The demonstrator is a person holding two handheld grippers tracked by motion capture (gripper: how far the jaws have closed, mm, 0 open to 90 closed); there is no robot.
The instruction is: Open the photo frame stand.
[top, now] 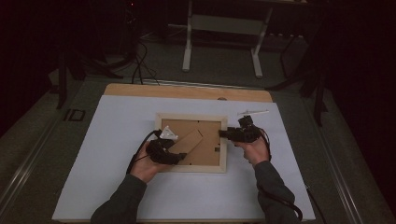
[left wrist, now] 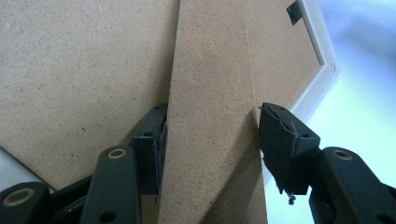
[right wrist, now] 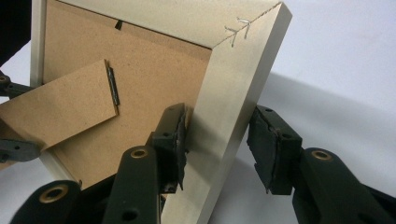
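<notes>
A pale wooden picture frame [top: 191, 116] lies face down on the white sheet, its brown backboard [top: 208, 154] up. A brown fold-out stand [top: 190, 140] crosses the backboard at a slant. My left gripper [top: 181, 156] reaches in from the frame's lower left. In the left gripper view its pads [left wrist: 152, 140] sit against both long edges of the stand [left wrist: 210, 93], so the left gripper [left wrist: 212, 135] is shut on it. My right gripper [top: 223, 134] straddles the frame's right rail [right wrist: 233, 93]. One pad lies inside the rail and one outside, with the right gripper [right wrist: 219, 137] shut on it.
The white sheet [top: 116, 140] covers a wooden tabletop [top: 187, 91]. A thin white stick [top: 253, 112] lies just beyond the frame's far right corner. Past the table, a grey metal stand [top: 187, 46] and cables are on the dark floor. Small black clips [left wrist: 294, 11] hold the backboard.
</notes>
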